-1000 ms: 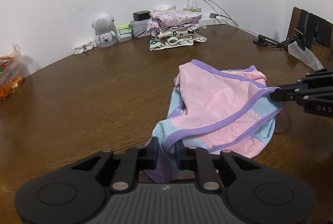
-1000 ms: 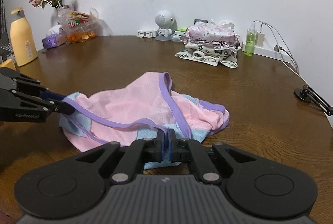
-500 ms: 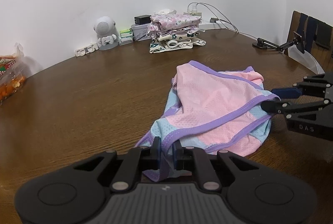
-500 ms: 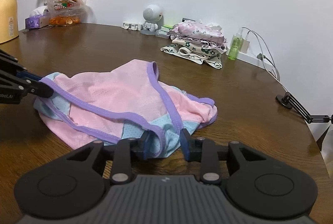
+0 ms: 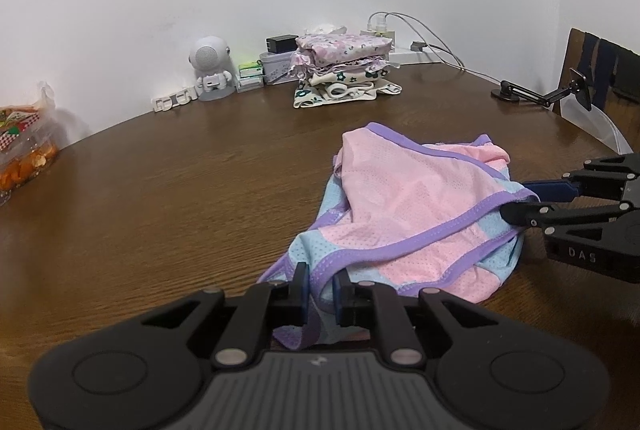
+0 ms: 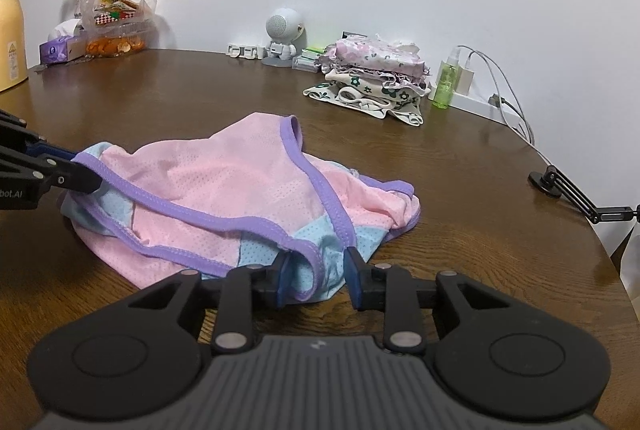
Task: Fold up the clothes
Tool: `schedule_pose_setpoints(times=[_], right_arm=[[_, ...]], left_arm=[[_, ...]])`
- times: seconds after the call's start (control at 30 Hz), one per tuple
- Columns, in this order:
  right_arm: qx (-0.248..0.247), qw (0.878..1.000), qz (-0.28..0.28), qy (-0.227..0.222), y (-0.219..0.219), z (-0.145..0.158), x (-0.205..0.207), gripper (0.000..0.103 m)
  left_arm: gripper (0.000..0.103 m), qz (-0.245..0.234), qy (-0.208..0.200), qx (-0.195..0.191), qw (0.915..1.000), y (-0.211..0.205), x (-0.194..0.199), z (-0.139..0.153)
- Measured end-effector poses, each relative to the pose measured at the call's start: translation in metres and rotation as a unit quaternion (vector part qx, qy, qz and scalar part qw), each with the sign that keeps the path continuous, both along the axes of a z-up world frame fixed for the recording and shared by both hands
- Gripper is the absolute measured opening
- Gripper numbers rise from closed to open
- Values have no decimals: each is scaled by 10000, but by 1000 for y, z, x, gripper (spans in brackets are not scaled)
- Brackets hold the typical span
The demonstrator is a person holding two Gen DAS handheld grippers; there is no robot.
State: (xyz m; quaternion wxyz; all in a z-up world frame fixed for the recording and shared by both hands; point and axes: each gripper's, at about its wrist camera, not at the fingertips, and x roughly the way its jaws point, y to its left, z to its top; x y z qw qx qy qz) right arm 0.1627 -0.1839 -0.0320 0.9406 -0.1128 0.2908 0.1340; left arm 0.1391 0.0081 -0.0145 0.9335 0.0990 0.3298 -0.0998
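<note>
- One pair of pink underwear [image 6: 240, 190] with purple trim lies crumpled on the middle of the brown table [image 6: 460, 190].
- Right gripper [image 6: 316, 274] has just spread its jaws and let go of the near waistband; half a second ago they were closing there.
- Left gripper [image 5: 320, 286] stays clenched on the opposite waistband corner.
- That release suggests this side is laid down, ready for a regrasp or fold.
- Folded clothes [image 6: 372, 78] wait at the far wall.

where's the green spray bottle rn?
Right wrist view only, far right of the table: the green spray bottle stands upright between the stack of folded clothes and the white charger.
</note>
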Motion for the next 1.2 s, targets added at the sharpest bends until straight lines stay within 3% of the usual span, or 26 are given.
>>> schedule_pose_setpoints(times=[0.1, 0.23, 0.3, 0.43, 0.57, 0.67, 0.87, 1.03, 1.2], right_arm=[[-5, 10000, 25, -12, -1, 1, -1, 13], [-37, 10000, 19, -62, -3, 2, -3, 13], [-12, 10000, -12, -85, -5, 3, -2, 7], [139, 9999, -76, 3, -12, 4, 4, 2], [395, 9992, -96, -7, -21, 19, 11, 2], [508, 9984, 13, -244, -27, 57, 19, 1], [499, 9909, 282, -1221, -31, 183, 33, 1], [546, 9743, 195, -2174, -41, 305, 13, 1], [715, 9534, -18, -2933, -47, 381, -28, 1]], left_arm=[[10, 15, -15, 49, 10000, -1, -1, -1], [9, 50, -2, 75, 10000, 1, -3, -2], [9, 59, 5, 79, 10000, 1, -4, -3], [2, 81, -54, 144, 9998, 1, -3, -2], [2, 115, -368, 303, 9988, 1, -2, 21], [2, 167, -901, 459, 9947, -2, 6, 71], [2, 245, -1976, 793, 9768, -11, 19, 178], [2, 338, -2994, 979, 9485, -28, -6, 285], [2, 591, -3910, 863, 9144, -42, -51, 356]])
